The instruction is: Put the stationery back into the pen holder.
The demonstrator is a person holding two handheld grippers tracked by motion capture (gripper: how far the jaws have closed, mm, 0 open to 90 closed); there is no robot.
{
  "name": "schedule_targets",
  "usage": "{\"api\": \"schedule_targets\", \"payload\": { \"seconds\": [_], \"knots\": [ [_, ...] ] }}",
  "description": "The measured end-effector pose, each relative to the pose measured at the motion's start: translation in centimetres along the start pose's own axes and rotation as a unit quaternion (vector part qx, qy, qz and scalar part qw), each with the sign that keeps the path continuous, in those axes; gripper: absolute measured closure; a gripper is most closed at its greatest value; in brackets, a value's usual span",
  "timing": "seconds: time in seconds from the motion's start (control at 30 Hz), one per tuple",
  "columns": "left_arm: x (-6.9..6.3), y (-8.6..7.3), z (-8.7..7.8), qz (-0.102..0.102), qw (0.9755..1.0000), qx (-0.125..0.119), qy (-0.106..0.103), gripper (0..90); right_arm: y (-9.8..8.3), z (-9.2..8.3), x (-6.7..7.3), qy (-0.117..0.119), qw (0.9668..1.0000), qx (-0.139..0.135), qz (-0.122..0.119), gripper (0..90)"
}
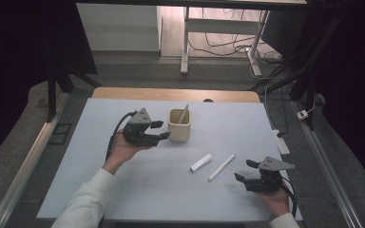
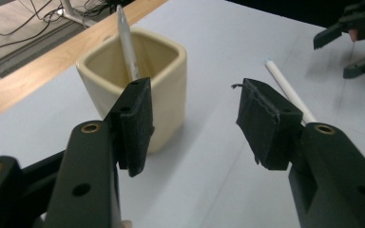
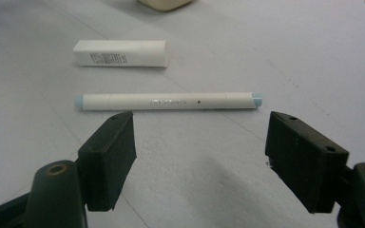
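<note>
Left gripper [image 1: 163, 130] wide, empty, beside one cup [image 1: 178, 127] (one pen [image 1: 184, 114] inside); right gripper [image 1: 245, 170] wide, empty.

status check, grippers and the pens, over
Left gripper open, empty, beside cream cup holding one pen. Right gripper open, facing white pen on table. Small white box behind it.

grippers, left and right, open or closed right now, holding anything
Left gripper: open, holding nothing, beside the cream cup.
Right gripper: open, holding nothing, just short of the white pen.
</note>
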State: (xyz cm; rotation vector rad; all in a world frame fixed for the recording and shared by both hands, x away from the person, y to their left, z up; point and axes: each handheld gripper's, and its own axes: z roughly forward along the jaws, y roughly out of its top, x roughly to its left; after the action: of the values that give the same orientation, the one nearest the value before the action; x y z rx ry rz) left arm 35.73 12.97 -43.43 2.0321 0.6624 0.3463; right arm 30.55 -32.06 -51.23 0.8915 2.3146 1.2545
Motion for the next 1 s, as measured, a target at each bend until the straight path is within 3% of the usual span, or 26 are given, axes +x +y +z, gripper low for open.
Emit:
{"api": "schedule_targets", "payload": {
  "seconds": [0.43, 0.7, 1.0],
  "knots": [
    [-2.5, -4.5, -3.2, 0.006, 0.9995, 0.023, 0.022, 44.5, 0.2, -0.6, 0.0, 0.001, 1.0000, -0.001, -0.009, 27.5],
    [-2.7, -7.1, -5.1, -0.012, 0.9987, 0.037, 0.033, 43.4, 0.6, -0.7, -0.1, -0.001, 0.9996, 0.017, -0.025, 29.1],
    [-3.2, -9.7, -6.5, -0.021, 0.9972, 0.056, 0.046, 41.9, 1.4, -0.5, -0.1, 0.026, 0.9974, 0.045, -0.049, 29.9]
  ]
}}
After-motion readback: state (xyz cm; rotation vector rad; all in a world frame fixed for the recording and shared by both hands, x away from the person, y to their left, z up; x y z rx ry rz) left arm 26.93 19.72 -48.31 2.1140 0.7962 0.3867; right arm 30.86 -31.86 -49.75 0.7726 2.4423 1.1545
